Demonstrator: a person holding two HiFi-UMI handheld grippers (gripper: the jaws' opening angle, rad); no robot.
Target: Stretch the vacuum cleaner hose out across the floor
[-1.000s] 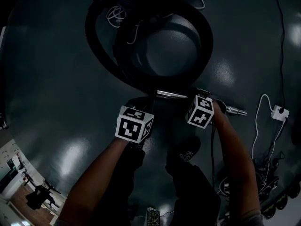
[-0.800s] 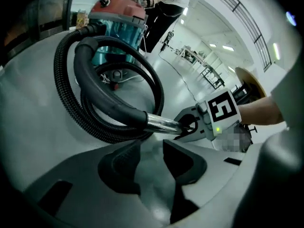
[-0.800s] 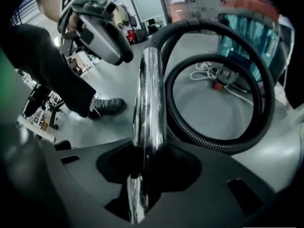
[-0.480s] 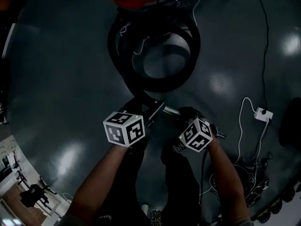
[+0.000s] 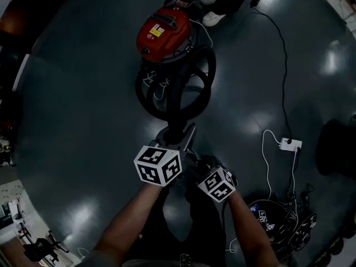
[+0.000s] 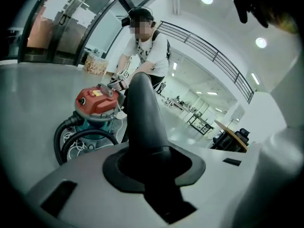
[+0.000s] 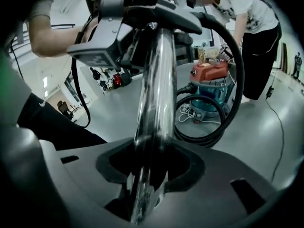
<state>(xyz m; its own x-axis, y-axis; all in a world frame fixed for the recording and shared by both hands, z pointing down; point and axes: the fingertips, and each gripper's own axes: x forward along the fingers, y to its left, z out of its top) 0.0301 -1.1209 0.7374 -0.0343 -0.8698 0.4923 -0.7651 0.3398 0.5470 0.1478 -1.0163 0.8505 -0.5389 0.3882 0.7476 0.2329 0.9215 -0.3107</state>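
Observation:
A red vacuum cleaner [image 5: 161, 32] stands on the dark floor, with its black hose [image 5: 192, 93] coiled in loops just in front of it. My left gripper [image 5: 178, 133] has just been closing on the hose's black handle [image 6: 142, 113], which fills the notch between its jaws. My right gripper [image 5: 196, 161] is shut on the chrome tube [image 7: 154, 94] that runs on from that handle, just behind the left one. Both hold this end up off the floor. The vacuum cleaner [image 6: 97, 103] and the hose loops [image 7: 228, 94] lie ahead of both grippers.
A person [image 6: 145, 51] bends over the vacuum cleaner from its far side. A white adapter [image 5: 289, 144] with its white cord lies on the floor to the right, below a long black cable [image 5: 281, 54]. A tangle of cables [image 5: 283, 216] sits at the lower right.
Both grippers have risen from the floor with the handle and the tube. The red vacuum cleaner has come into view, and the hose loops look narrower, drawn up toward me.

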